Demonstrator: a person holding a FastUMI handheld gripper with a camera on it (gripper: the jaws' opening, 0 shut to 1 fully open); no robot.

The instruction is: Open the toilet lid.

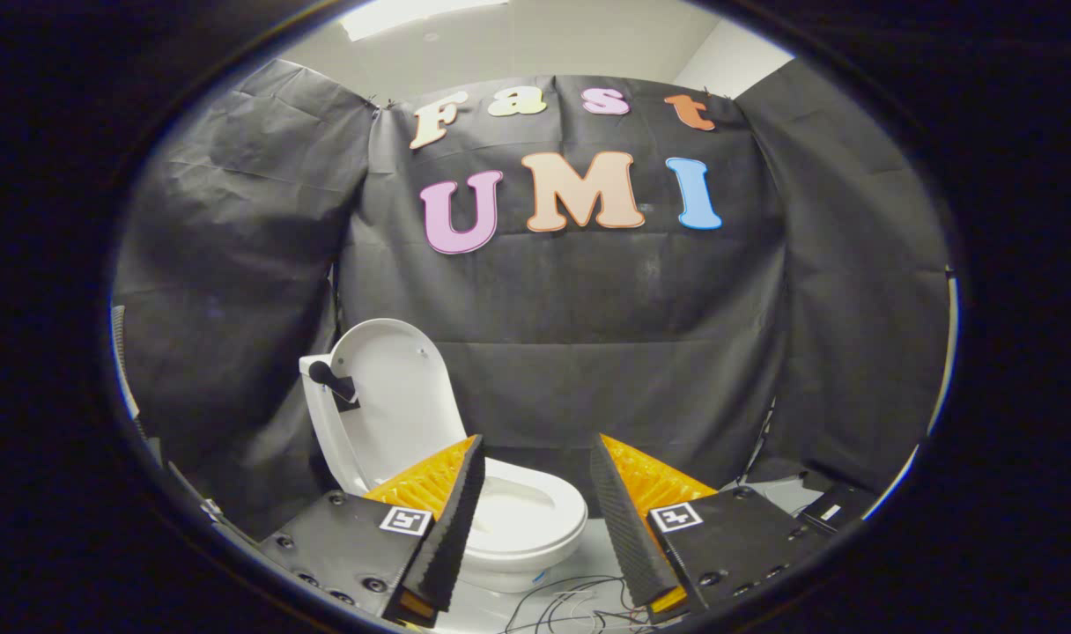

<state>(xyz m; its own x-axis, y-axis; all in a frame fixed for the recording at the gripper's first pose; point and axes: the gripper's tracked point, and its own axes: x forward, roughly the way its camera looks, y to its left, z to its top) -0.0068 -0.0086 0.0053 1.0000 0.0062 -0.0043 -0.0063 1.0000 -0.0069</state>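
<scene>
Standing raised against the draped, wrinkled black cloth wall (pixel 588 299), the toilet lid (pixel 395 396) is a smooth, glossy white oval, tilted back over the toilet (pixel 535 528), whose rounded seat and bowl lie open beneath it. A short dark handle (pixel 328 377) juts from the lid's left edge. The claw (pixel 535 519) hovers wide with nothing between its fingers (pixel 452 528); both are wedge-shaped with ribbed inner faces, and the left one overlaps the bowl's near rim. The toilet sits just ahead of them, slightly left. Thin tangled wires (pixel 571 603) lie on the pale floor (pixel 601 546) between the fingers.
</scene>
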